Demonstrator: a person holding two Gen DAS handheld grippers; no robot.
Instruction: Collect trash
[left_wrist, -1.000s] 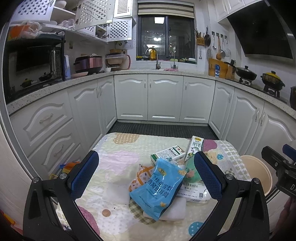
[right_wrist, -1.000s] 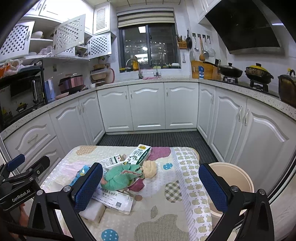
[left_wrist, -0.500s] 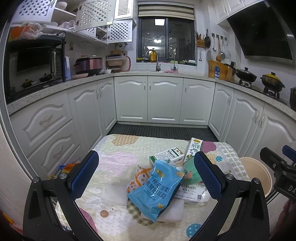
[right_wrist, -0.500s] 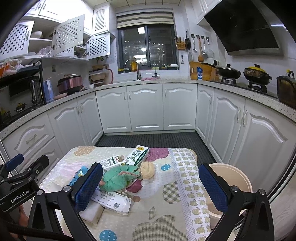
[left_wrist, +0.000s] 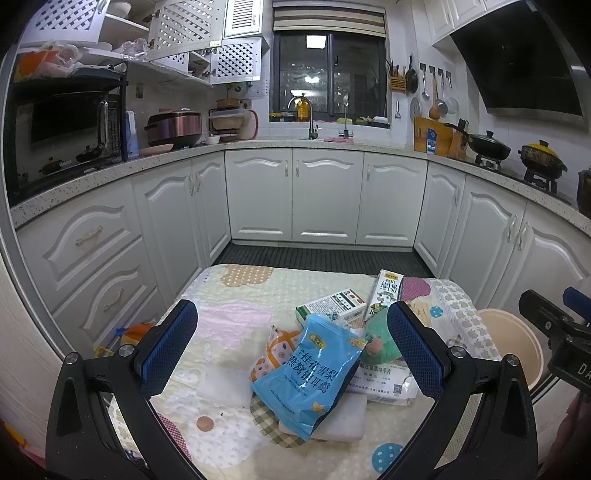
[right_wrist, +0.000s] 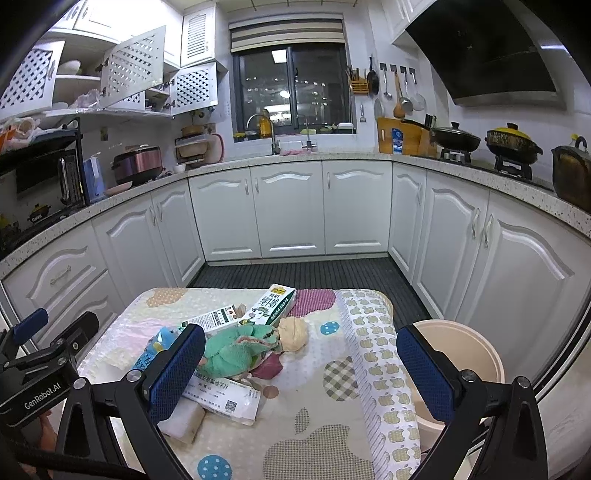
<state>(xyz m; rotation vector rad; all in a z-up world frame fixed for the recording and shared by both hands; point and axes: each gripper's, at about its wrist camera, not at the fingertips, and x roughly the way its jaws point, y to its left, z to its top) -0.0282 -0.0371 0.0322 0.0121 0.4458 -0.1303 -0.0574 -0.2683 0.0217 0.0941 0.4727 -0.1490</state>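
Note:
A pile of trash lies on a small table with a patterned cloth (left_wrist: 236, 321). On top is a blue snack bag (left_wrist: 308, 373), with a milk carton (left_wrist: 384, 295), a small white-green box (left_wrist: 332, 304), a crumpled green wrapper (right_wrist: 236, 350) and a white packet (right_wrist: 225, 397) around it. A beige bin (right_wrist: 461, 354) stands at the table's right side. My left gripper (left_wrist: 291, 358) is open and empty, hovering just before the blue bag. My right gripper (right_wrist: 299, 373) is open and empty over the table's right half.
White kitchen cabinets (left_wrist: 325, 199) ring the table on three sides, with a dark floor mat (right_wrist: 306, 271) between. A white sponge-like block (left_wrist: 340, 421) lies under the bag. Some coloured items (left_wrist: 136, 332) lie on the floor at the left.
Both grippers have drifted slightly; the trash sits a little lower and nearer in the left wrist view. Nothing has been taken hold of.

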